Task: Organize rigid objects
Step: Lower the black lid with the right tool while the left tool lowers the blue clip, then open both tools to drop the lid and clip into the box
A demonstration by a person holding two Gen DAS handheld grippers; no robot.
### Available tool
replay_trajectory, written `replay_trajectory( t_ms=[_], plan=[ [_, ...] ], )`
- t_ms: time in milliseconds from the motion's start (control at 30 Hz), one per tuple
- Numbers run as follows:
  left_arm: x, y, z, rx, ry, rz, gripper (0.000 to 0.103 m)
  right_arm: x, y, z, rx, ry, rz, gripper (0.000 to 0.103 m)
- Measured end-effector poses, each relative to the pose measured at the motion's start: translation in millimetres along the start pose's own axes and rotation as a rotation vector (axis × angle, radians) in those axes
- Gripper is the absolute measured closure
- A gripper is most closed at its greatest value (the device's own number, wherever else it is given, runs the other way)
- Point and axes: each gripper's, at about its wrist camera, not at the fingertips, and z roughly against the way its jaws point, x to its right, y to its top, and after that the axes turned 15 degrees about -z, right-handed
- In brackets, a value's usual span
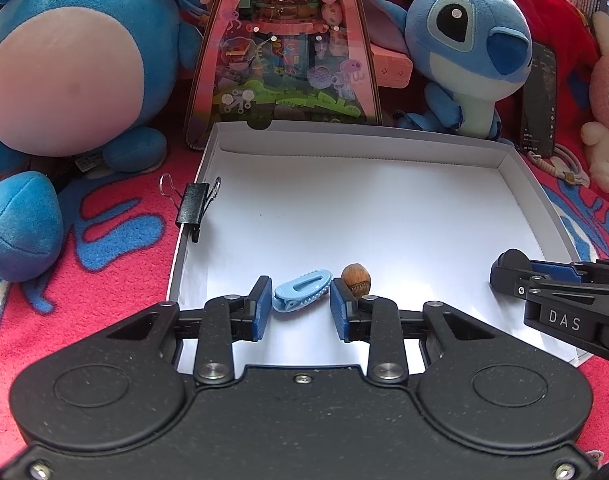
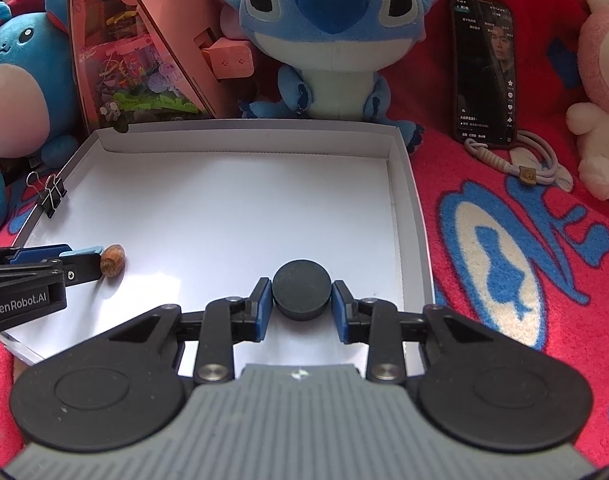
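Observation:
A shallow white box (image 1: 520, 184) lies on a red rug. My left gripper (image 1: 300, 306) is shut on a light blue hair clip (image 1: 300, 295) low over the box's near left part. A brown nut (image 1: 356, 278) sits just right of it; it also shows in the right wrist view (image 2: 112, 260). A black binder clip (image 1: 193, 206) grips the box's left wall. My right gripper (image 2: 301, 306) is shut on a black round puck (image 2: 301, 295) at the box's near right. The right gripper also shows at the right edge of the left wrist view (image 1: 544, 280).
Behind the box stand a round blue plush (image 1: 64, 60), a pink toy house box (image 1: 282, 48) and a Stitch plush (image 2: 328, 32). A phone (image 2: 484, 72) with a cord leans at the right, beside a pink bunny plush (image 2: 600, 100).

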Motion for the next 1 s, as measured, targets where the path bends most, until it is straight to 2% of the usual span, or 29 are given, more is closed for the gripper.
replay_trajectory(
  t_ms=[133, 233, 400, 600, 833, 1000],
  plan=[
    [2.6, -1.6, 0.4, 0.010, 0.014, -0.010, 0.073, -0.8, -2.9, -1.5, 0.006, -0.006, 0.018, 0.066],
    [1.5, -1.4, 2.0, 0.012, -0.003, 0.004, 0.060, -3.2, -5.1, -1.3, 0.018, -0.013, 0.036, 0.066],
    [0.4, 0.1, 11.4, 0.030, -0.010, 0.014, 0.046, 0.1, -3.9, 2.0, 0.027, -0.008, 0.013, 0.050],
    [-1.4, -3.3, 31.6, 0.064, -0.010, 0.006, 0.028, 6.8, -2.4, 16.8, 0.054, 0.019, -0.011, 0.043],
    [0.0, -15.4, 62.2, 0.106, -0.014, -0.034, 0.024, 13.6, -7.2, 49.7, 0.120, 0.059, -0.001, 0.034],
    [3.3, -31.0, 84.5, 0.151, -0.034, -0.040, 0.023, 15.6, -20.7, 72.5, 0.173, 0.080, 0.052, 0.029]
  ],
)
